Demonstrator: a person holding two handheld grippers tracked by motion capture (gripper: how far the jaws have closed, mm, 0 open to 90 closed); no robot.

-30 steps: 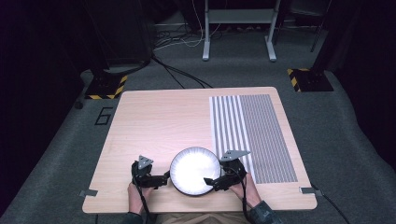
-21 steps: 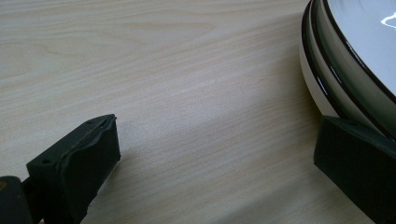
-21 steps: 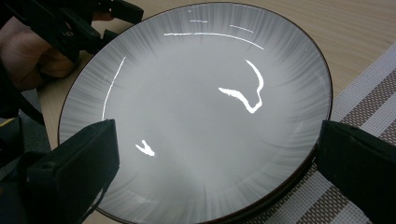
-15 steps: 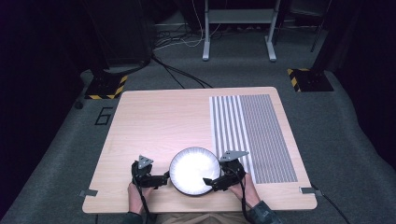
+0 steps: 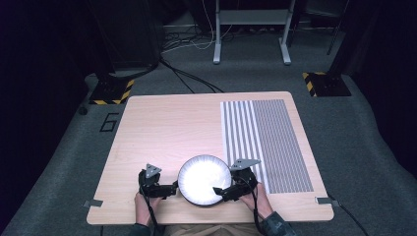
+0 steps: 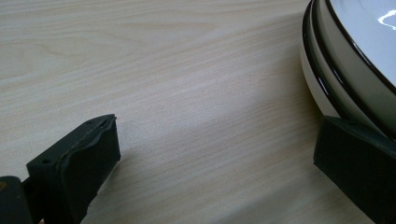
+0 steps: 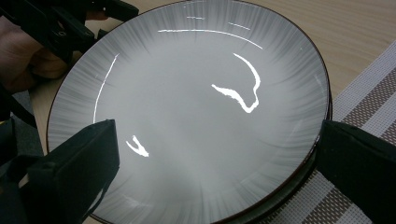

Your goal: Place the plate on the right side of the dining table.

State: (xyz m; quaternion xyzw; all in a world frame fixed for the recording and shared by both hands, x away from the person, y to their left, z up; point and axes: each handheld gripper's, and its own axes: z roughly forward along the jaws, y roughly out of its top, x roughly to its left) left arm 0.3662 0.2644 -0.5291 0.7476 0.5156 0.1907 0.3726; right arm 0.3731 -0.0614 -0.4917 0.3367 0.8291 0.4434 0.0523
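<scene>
A round grey-white plate [image 5: 204, 180] with a dark rim lies near the table's front edge, and a second rim shows under it [image 6: 322, 70]. My left gripper [image 5: 172, 187] stands open at the plate's left side. In the left gripper view its right jaw sits against the plate's edge [image 6: 345, 51], and its left jaw rests over bare wood. My right gripper [image 5: 219, 191] is open at the plate's front right. In the right gripper view one jaw hangs over the plate's face [image 7: 187, 112] and the other lies beyond the rim.
A striped grey and white placemat [image 5: 268, 142] covers the right part of the wooden table [image 5: 167, 128], and the plate's right edge overlaps it. In the right gripper view, a hand holds the left gripper [image 7: 60, 23] just past the plate.
</scene>
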